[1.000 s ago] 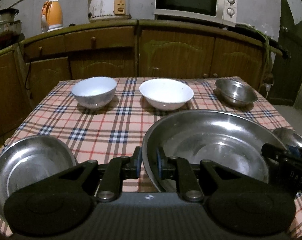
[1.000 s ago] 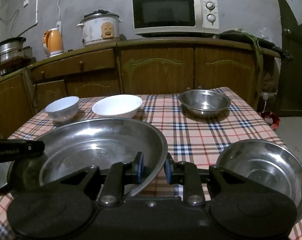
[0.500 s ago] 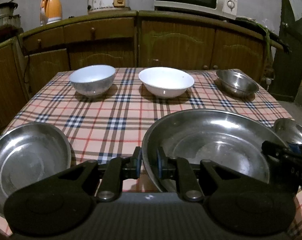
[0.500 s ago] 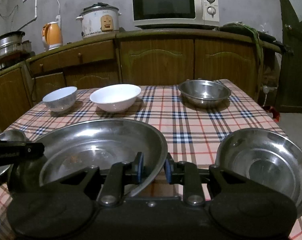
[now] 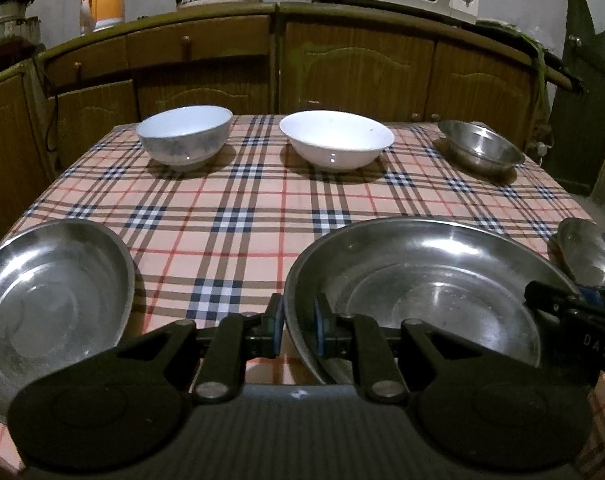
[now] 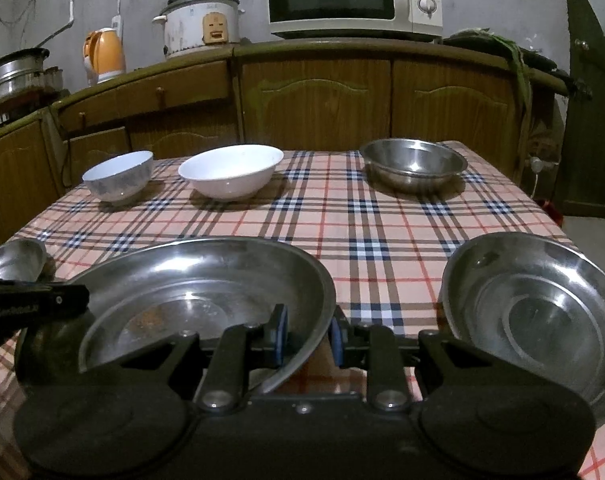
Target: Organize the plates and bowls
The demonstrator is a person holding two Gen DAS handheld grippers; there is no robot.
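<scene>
The left wrist view shows the left gripper (image 5: pixel 296 330) pinching the near left edge of the big metal plate (image 5: pixel 442 280). Its blue pads sit on each side of the rim, one inside and one outside. At the right edge of this view the tip of the right gripper (image 5: pixel 562 304) holds the same plate on its other side.

The right wrist view shows the right gripper (image 6: pixel 308 336) clamped on the plate's near right edge, with the rim squeezed between its blue pads. The left gripper's black finger reaches in from the left onto the plate's far side.

So both grippers hold the one big plate, which sits low over the near part of the checked tablecloth (image 5: pixel 238 208). I cannot tell if its bottom touches the cloth.

A smaller metal plate (image 5: pixel 50 304) lies on the cloth to the left of the big one. Another metal plate (image 6: pixel 538 316) lies to the right.

At the far end of the table stand three bowls in a row: a blue-white bowl (image 5: pixel 184 142), a white bowl (image 5: pixel 336 144) and a metal bowl (image 5: pixel 480 150).
</scene>
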